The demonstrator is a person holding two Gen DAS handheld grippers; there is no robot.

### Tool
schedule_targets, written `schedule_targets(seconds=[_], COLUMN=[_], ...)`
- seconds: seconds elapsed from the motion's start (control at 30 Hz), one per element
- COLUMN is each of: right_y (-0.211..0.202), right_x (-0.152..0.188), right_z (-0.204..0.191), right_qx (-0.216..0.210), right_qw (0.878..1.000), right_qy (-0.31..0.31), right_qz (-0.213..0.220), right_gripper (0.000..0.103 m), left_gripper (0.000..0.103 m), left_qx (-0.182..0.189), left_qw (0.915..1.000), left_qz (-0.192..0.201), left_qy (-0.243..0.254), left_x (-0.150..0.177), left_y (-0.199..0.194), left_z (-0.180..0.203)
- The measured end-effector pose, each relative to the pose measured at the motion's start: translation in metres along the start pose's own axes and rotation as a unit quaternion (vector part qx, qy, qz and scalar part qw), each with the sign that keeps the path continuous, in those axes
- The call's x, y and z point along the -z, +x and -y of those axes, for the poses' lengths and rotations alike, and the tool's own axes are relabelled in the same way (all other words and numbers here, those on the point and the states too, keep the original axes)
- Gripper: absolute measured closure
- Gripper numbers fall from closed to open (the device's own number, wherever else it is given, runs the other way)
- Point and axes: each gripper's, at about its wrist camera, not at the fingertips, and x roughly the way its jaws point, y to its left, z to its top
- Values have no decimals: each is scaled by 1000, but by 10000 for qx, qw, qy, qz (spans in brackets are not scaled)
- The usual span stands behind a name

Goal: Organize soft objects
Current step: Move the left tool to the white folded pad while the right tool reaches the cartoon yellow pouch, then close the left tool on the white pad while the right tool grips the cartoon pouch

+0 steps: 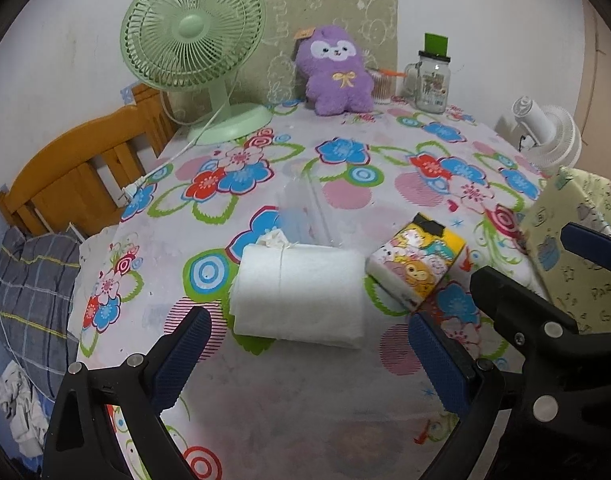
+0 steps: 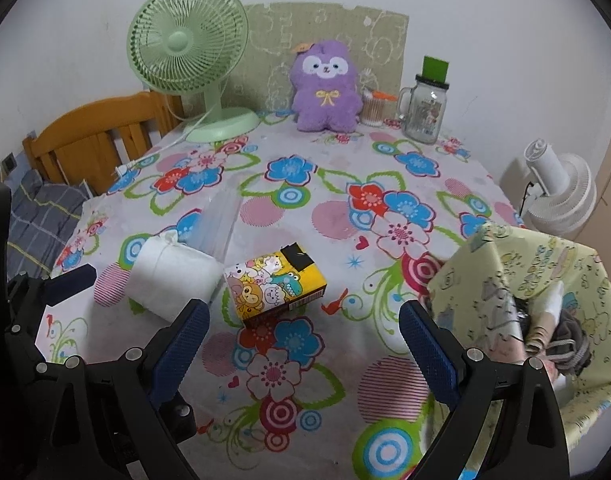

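A white rolled soft bundle lies on the flowered tablecloth, just ahead of my open left gripper, which holds nothing. Right of it lies a small cartoon-printed tissue pack. My right gripper is open and empty, hovering short of the pack. A purple plush toy sits upright at the table's far edge. A pale yellow fabric bag stands at the right, open, with soft items inside.
A green desk fan stands far left, its cord trailing over the table. A glass jar mug and a cotton-swab holder stand far right. A clear plastic wrapper lies mid-table. A wooden chair is left; a white fan is right.
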Motion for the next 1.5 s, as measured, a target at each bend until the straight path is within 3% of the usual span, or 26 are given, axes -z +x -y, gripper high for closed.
schedule_targets(seconds=[0.63,1.27,1.5], right_y=[57,83,87], right_x=[-10,-19,-20], right_z=[0,-7,-10], right_qx=[-194,-212,-246], right_qw=[9986,9983,9981], right_qy=[-56,-76,-103], right_qz=[-494,-542,-553], right_gripper=[6,6,6], left_gripper=[4,4,21], left_qx=[-101,65,251], left_qw=[9988,9981,9982], left_qz=[-469,-551,-497], left_qy=[-43,-259,-217], left_x=[-4,-9,-9], left_y=[44,63,60], left_z=[-3,-8,-7])
